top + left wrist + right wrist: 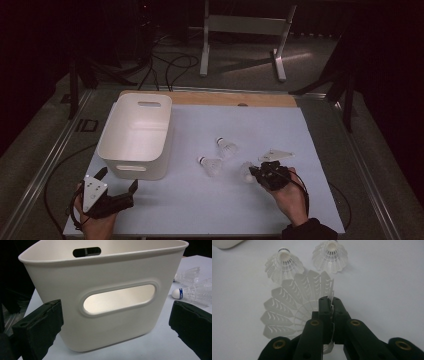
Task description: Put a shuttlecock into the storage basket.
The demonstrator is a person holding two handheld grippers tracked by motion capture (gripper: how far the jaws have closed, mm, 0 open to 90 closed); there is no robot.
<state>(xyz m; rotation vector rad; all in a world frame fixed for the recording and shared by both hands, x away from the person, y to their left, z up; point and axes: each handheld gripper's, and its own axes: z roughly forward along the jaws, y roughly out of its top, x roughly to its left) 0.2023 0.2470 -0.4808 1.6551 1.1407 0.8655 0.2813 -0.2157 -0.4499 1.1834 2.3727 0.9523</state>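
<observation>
Three white shuttlecocks lie on the pale blue mat. My right gripper [256, 172] [331, 300] is shut on the skirt edge of the nearest shuttlecock [246, 171] [292, 307], its feathers pinched between the black jaws. Two more shuttlecocks [211, 165] [227, 148] lie just beyond it, cork ends up in the right gripper view [284, 266] [330, 255]. A white plastic bin [136, 134] [105, 300] stands at the left. My left gripper [119, 180] [115, 322] stands open just in front of the bin's near wall, nothing between its jaws.
The mat [210, 200] covers a table with a wooden strip [225, 98] at its far edge. Cables and a white metal stand [240, 30] sit on the dark floor beyond. Two shuttlecocks [192, 287] show past the bin's right side in the left gripper view.
</observation>
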